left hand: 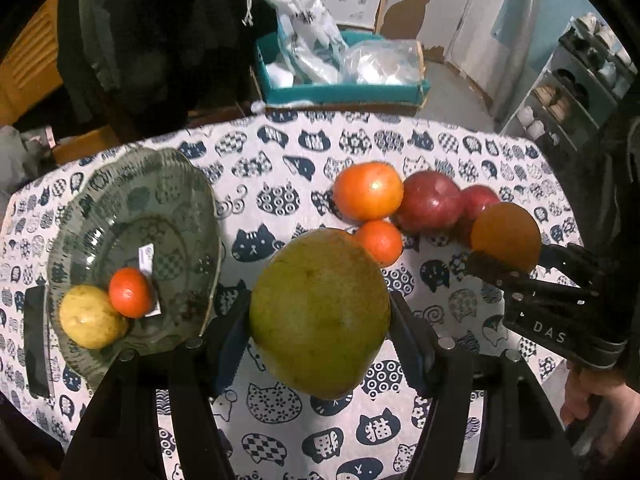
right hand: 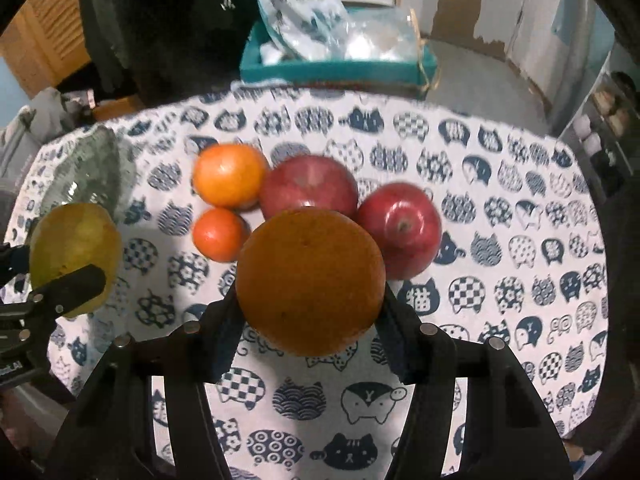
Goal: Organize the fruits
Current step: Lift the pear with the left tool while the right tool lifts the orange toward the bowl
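Note:
My left gripper (left hand: pixel 320 320) is shut on a big green-yellow fruit (left hand: pixel 320 312), held above the cat-print tablecloth; it also shows in the right wrist view (right hand: pixel 76 252). My right gripper (right hand: pixel 310 300) is shut on a large dark orange (right hand: pixel 310 280), also seen in the left wrist view (left hand: pixel 506 236). A glass bowl (left hand: pixel 168 184) at the left holds a yellow fruit (left hand: pixel 90 316) and a small tangerine (left hand: pixel 130 292). On the cloth lie an orange (right hand: pixel 228 174), a small tangerine (right hand: pixel 218 234) and two red apples (right hand: pixel 308 184), (right hand: pixel 402 228).
A teal box (left hand: pixel 344 92) with plastic bags stands beyond the table's far edge. A dark phone (left hand: pixel 38 340) lies left of the bowl. A black coat hangs at the back left. A shelf rack (left hand: pixel 580 76) stands at the right.

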Demonstrator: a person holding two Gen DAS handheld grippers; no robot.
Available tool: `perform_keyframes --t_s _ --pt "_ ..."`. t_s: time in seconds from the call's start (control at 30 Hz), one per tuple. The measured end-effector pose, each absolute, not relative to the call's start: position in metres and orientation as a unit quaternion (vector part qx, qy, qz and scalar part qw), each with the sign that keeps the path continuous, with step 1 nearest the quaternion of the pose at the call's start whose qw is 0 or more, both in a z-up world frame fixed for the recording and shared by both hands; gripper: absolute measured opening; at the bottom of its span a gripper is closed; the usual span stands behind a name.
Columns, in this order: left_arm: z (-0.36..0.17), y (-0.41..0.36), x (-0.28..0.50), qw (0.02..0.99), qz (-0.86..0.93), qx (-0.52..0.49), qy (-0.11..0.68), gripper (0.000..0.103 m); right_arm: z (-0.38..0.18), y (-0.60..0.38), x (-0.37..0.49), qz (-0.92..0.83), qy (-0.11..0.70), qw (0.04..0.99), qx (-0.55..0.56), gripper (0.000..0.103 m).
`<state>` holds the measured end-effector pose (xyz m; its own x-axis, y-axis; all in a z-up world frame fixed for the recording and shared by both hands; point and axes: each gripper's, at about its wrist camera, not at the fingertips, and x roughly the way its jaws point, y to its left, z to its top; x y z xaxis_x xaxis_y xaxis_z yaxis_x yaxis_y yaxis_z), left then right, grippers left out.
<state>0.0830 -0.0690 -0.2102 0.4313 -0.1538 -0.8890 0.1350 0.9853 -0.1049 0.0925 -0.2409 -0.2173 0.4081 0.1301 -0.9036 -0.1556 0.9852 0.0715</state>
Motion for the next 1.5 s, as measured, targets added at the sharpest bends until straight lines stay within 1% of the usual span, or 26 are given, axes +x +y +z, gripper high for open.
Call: perform_keyframes --t_s 0.47,0.83,1.5 --pt "-0.153 -0.052 0.062 0.881 -0.084 -0.024 0.466 0.067 -0.16 -0.23 0.076 0.099 0.471 0.876 -0.044 0.06" --pt "-0.123 -0.036 0.049 0.899 -0.077 -0.027 0.43 0.067 -0.117 -0.219 0.064 0.117 0.423 0.897 -0.048 0.06" --pt "-0.086 0.007 0.037 0.923 -0.043 -0.04 0.38 0.067 -0.077 -0.179 0.059 0.156 0.379 0.911 -0.053 0.06"
